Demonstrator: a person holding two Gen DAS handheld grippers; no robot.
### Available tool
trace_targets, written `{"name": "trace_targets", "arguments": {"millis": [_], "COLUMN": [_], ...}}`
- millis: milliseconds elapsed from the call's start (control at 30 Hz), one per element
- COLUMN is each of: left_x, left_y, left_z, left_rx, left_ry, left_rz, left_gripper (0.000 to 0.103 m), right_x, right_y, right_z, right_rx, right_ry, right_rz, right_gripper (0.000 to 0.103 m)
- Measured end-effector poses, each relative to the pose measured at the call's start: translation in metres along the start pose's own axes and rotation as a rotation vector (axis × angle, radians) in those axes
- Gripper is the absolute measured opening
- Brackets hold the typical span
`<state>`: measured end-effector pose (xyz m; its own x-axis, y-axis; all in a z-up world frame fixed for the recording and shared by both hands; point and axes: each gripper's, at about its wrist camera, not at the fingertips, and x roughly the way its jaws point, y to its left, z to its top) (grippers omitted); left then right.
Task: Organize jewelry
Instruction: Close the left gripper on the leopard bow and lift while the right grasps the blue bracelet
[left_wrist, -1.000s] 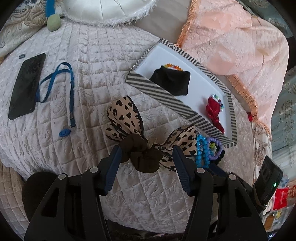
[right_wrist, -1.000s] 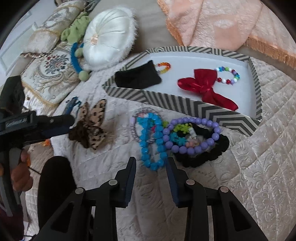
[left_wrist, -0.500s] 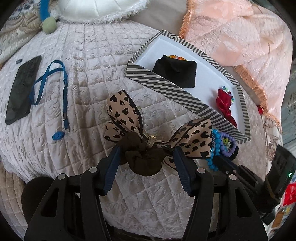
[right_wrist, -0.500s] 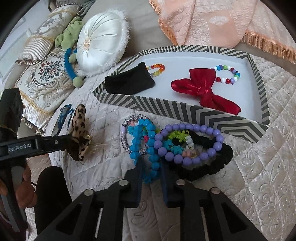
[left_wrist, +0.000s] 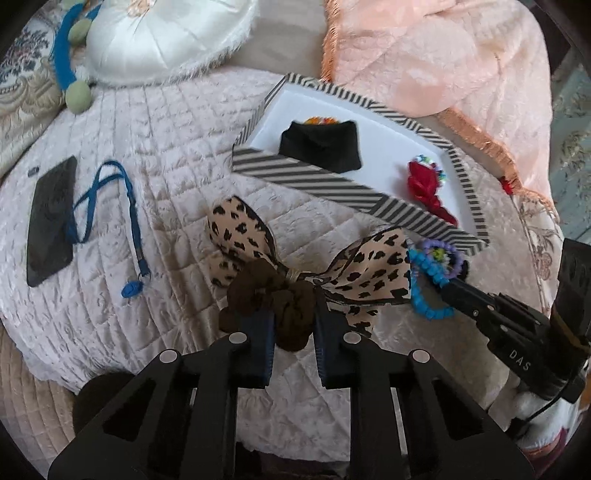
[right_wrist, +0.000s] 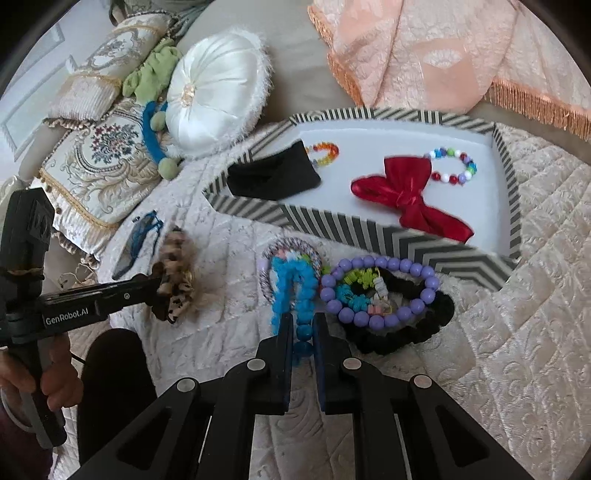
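Note:
My left gripper (left_wrist: 293, 325) is shut on the brown scrunchie (left_wrist: 273, 295) of a leopard-print bow (left_wrist: 369, 269) and holds it just above the quilt; it also shows in the right wrist view (right_wrist: 173, 280). My right gripper (right_wrist: 303, 332) is shut on a blue bead bracelet (right_wrist: 295, 288), which also shows in the left wrist view (left_wrist: 424, 280). Beside it lie a purple bead bracelet (right_wrist: 380, 291) and a black scrunchie (right_wrist: 410, 332). The striped tray (right_wrist: 369, 240) holds a black pouch (right_wrist: 273, 177), a red bow (right_wrist: 410, 195) and two colourful bracelets (right_wrist: 454, 166).
A black phone (left_wrist: 50, 218) and a blue lanyard (left_wrist: 129, 225) lie on the quilt at the left. A white round cushion (right_wrist: 218, 92) and embroidered pillows (right_wrist: 99, 166) sit beyond. A peach blanket (left_wrist: 443, 55) lies behind the tray.
Both grippers have closed: the left on the bow's brown scrunchie, the right on the blue bead bracelet. The bow has lifted slightly and the blue bracelet is pulled toward the right gripper.

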<state>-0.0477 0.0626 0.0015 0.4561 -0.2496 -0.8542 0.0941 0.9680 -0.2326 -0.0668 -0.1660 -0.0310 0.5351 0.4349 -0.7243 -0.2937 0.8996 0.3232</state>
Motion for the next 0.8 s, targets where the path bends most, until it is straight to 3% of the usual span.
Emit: {"name": "trace_targets", "arguments": {"millis": [300,800], "left_x": [-0.029,-0.038], "left_y": [-0.013,-0.034], "left_z": [0.008,0.026], "left_rx": [0.015,0.044], "left_ry": [-0.064,-0.102], "left_rz": [-0.027,-0.02], "left_gripper": [0.016,0.016], "right_x": [-0.035,-0.074], "right_y": [0.014,0.013], "right_z": [0.013,0.035], "right_rx": [-0.031,-0.052], "right_ry": [-0.075,-0.155], "right_rz": [0.019,-0.001], "right_gripper": [0.009,0.009]}}
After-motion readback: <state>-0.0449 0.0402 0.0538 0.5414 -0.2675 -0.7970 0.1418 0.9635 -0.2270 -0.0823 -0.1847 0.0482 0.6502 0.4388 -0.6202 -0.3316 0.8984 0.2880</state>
